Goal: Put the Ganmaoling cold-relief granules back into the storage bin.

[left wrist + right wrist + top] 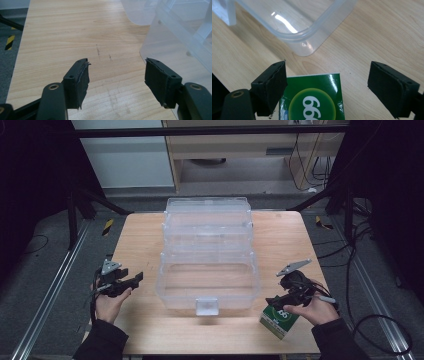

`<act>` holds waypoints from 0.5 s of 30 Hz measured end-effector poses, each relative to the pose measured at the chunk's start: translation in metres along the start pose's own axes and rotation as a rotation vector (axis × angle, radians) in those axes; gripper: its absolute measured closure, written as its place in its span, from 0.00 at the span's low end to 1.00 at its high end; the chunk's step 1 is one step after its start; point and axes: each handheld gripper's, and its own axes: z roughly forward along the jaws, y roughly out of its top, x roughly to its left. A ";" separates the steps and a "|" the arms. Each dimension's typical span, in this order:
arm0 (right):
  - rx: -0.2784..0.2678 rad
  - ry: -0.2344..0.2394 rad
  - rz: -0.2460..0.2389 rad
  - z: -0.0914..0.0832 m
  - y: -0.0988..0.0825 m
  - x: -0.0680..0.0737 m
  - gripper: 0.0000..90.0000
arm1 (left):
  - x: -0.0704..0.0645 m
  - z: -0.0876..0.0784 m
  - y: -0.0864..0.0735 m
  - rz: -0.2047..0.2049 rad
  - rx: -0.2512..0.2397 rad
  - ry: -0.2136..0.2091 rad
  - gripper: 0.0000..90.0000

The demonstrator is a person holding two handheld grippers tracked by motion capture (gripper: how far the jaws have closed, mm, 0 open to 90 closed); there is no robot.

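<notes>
While right gripper (327, 87) gapes, green box (279, 318) lies flat, long axis diagonal.

Your left gripper (131, 279) sat low at your left, jaws spread wide; your right gripper (276, 301) likewise gaped, each gripped by one hand.

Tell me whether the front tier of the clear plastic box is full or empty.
Empty. In the high view, the clear plastic tiered storage box shows only the wooden table through its open front compartment; nothing lies inside.
</notes>
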 end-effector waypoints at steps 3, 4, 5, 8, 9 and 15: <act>0.020 0.013 -0.009 0.000 -0.001 0.002 0.17 | 0.001 -0.001 0.000 0.011 0.000 0.005 0.39; 0.027 0.018 -0.013 0.000 -0.001 0.004 0.16 | 0.002 -0.001 0.000 0.018 -0.002 0.006 0.39; 0.033 0.021 -0.019 0.000 -0.001 0.004 0.16 | 0.002 -0.002 0.000 0.020 -0.002 0.008 0.38; 0.046 0.036 -0.031 -0.001 -0.001 0.007 0.14 | 0.002 0.000 -0.001 0.005 0.002 0.013 0.38; 0.050 0.038 -0.033 -0.001 0.000 0.007 0.14 | 0.002 0.000 -0.001 0.007 0.006 0.015 0.38; 0.115 0.054 -0.053 0.001 -0.002 0.010 0.10 | 0.000 0.000 -0.002 0.005 0.006 0.018 0.38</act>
